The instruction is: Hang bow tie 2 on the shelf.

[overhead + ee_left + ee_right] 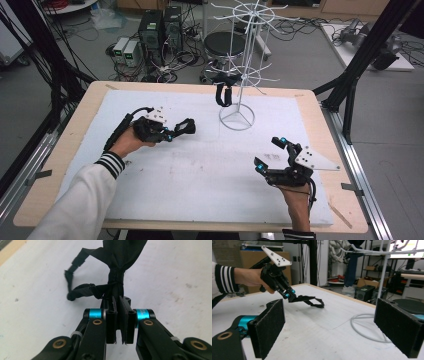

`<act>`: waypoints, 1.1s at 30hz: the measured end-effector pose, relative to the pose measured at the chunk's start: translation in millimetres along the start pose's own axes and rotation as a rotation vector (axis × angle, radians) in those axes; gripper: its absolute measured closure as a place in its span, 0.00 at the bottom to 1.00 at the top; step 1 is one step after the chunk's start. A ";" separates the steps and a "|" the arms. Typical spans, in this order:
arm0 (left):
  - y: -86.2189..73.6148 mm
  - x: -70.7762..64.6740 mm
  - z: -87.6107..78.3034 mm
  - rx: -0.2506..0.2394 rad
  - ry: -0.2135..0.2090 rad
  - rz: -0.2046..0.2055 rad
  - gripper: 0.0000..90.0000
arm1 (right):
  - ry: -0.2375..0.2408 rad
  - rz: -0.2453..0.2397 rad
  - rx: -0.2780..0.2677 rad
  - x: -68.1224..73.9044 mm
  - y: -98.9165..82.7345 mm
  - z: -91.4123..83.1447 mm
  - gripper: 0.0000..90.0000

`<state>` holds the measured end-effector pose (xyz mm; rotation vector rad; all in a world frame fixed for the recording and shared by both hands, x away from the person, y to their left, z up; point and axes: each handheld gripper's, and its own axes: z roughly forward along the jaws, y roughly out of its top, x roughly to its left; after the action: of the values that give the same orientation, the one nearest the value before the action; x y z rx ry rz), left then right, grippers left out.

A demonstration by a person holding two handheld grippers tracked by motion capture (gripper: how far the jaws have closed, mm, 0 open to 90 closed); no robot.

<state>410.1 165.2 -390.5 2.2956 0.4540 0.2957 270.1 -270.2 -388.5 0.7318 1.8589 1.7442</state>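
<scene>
The left gripper (176, 131) has its jaws closed on a black fabric strap (113, 270), which sits pinched between the two pads where its webbing is gathered and stitched into a narrow neck. From that neck the strap fans out beyond the fingertips, and a thinner looped band curls off to one side, its end close to the white table cover (200, 170). In the right gripper view the same strap (308, 300) hangs from the left gripper's tips (291, 297) just above the cover, drooping in a flat loop.

There are two black straps in all: the one in the left gripper, and a second strap (223, 92) hanging from a lower arm of the white wire display rack (245, 60), above the rack's round wire base (237, 118). One rack stands on the table, toward its far middle.

To the right, the right gripper (272, 152) stands with its jaws wide apart and nothing between them; its two black padded fingers (270, 327) frame the bare cover, well apart from both straps.
</scene>
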 end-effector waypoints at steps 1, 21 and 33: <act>-0.2 -1.8 -1.6 -0.018 -0.001 -0.001 0.94 | 0.006 -0.001 0.004 1.1 1.2 1.1 0.10; 6.4 -37.2 -25.1 -0.277 -0.018 0.012 0.94 | 0.107 0.010 0.059 13.4 36.6 25.5 0.10; 14.9 -55.8 -22.5 -0.362 -0.057 0.022 0.94 | 0.150 0.016 0.100 19.0 54.7 46.6 0.10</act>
<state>355.1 147.3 -368.4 1.9512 0.3175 0.2957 290.3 -220.8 -337.0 0.6713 2.0587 1.7698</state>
